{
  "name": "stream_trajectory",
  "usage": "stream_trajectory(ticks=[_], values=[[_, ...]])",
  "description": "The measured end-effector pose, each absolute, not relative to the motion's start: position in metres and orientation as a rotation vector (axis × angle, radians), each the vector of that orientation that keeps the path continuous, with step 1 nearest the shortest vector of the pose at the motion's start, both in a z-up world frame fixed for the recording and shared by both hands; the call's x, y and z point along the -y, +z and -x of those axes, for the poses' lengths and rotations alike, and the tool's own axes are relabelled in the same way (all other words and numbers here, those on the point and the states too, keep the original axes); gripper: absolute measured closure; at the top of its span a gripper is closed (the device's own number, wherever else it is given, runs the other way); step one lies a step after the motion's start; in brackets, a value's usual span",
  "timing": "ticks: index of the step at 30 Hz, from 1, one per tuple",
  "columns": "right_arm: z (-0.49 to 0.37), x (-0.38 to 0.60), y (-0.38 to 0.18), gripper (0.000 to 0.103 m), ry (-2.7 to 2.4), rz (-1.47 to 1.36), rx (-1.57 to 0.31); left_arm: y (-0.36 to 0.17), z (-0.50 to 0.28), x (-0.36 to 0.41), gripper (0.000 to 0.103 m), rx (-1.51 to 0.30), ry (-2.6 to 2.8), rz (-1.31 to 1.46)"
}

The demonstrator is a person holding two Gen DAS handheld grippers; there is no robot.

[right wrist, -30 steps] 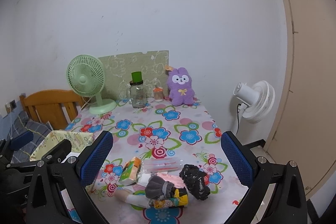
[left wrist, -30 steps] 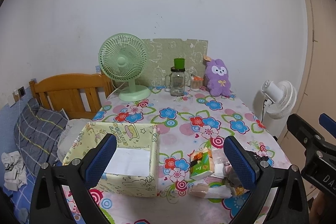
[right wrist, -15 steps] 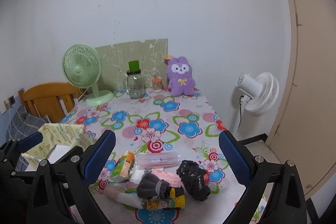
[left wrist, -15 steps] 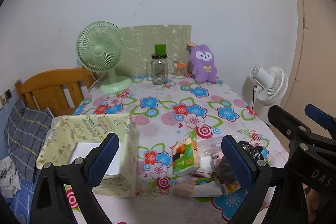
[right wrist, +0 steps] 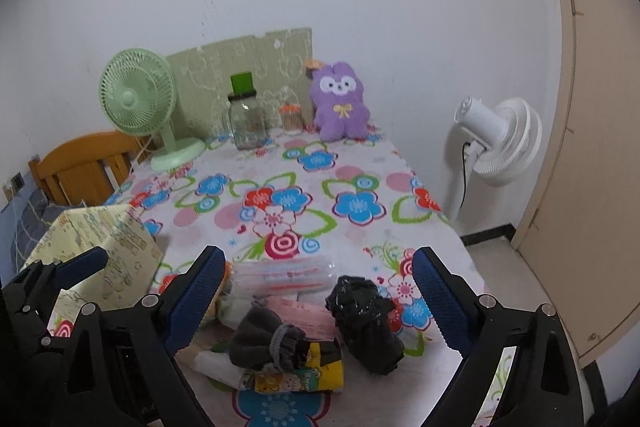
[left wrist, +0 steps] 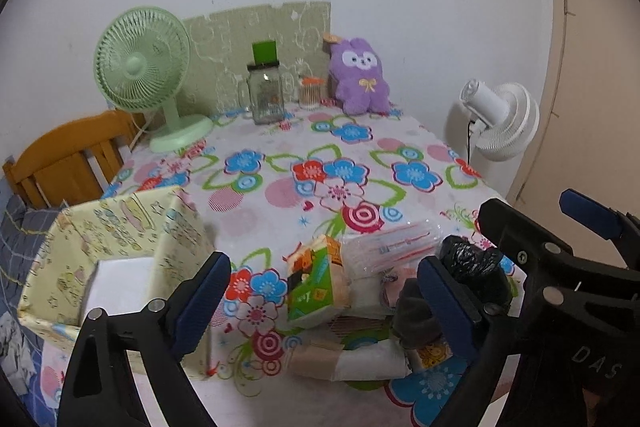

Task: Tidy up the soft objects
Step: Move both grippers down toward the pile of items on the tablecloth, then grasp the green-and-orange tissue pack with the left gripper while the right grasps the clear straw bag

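A pile of soft things lies at the table's near edge: a green-orange tissue pack (left wrist: 318,283), a clear plastic packet (left wrist: 394,247), a crumpled black bag (right wrist: 366,319), a grey sock bundle (right wrist: 268,337) and a yellow cartoon cloth (right wrist: 316,373). A pale yellow fabric box (left wrist: 108,267) stands open to the left of the pile, also seen in the right wrist view (right wrist: 92,255). My left gripper (left wrist: 324,311) is open and empty above the pile's left side. My right gripper (right wrist: 316,303) is open and empty above the pile.
At the back of the floral table (left wrist: 320,155) stand a green fan (left wrist: 144,71), a glass jar with green lid (left wrist: 266,91), a small orange-lidded jar (left wrist: 310,93) and a purple plush rabbit (left wrist: 360,79). A wooden chair (left wrist: 64,159) is left, a white fan (left wrist: 500,119) right.
Both grippers have moved forward and down toward the pile, which now looks larger and nearer. The left gripper's view has shifted right, from the yellow box toward the pile. Both stay open.
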State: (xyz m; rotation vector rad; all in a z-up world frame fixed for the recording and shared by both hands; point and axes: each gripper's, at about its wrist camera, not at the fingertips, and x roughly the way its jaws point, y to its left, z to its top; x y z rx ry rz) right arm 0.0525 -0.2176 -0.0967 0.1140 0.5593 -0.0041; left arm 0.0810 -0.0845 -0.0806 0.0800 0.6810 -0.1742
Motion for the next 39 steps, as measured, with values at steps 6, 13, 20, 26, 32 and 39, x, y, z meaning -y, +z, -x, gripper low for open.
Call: stream_trajectory(ticks=[6, 13, 20, 26, 32, 39], values=[[-0.072, 0.225, -0.118, 0.011, -0.01, -0.13, -0.627, -0.099, -0.099, 0.09, 0.01, -0.726, -0.169, -0.085], [-0.092, 0.231, -0.137, 0.015, -0.021, -0.146, -0.699, -0.119, -0.12, 0.09, 0.013, -0.791, -0.126, -0.101], [-0.111, 0.221, -0.146, 0.015, 0.019, -0.142, -0.739, -0.131, -0.135, 0.082, 0.016, -0.841, -0.101, -0.091], [-0.128, 0.21, -0.151, 0.015, 0.08, -0.162, -0.774, -0.145, -0.147, 0.077, 0.021, -0.894, -0.085, -0.084], [-0.143, 0.198, -0.16, 0.014, 0.072, -0.123, -0.822, -0.151, -0.155, 0.074, 0.027, -0.921, -0.098, -0.068], [-0.157, 0.189, -0.169, 0.012, 0.091, -0.107, -0.867, -0.158, -0.163, 0.071, 0.039, -0.948, -0.12, -0.046]])
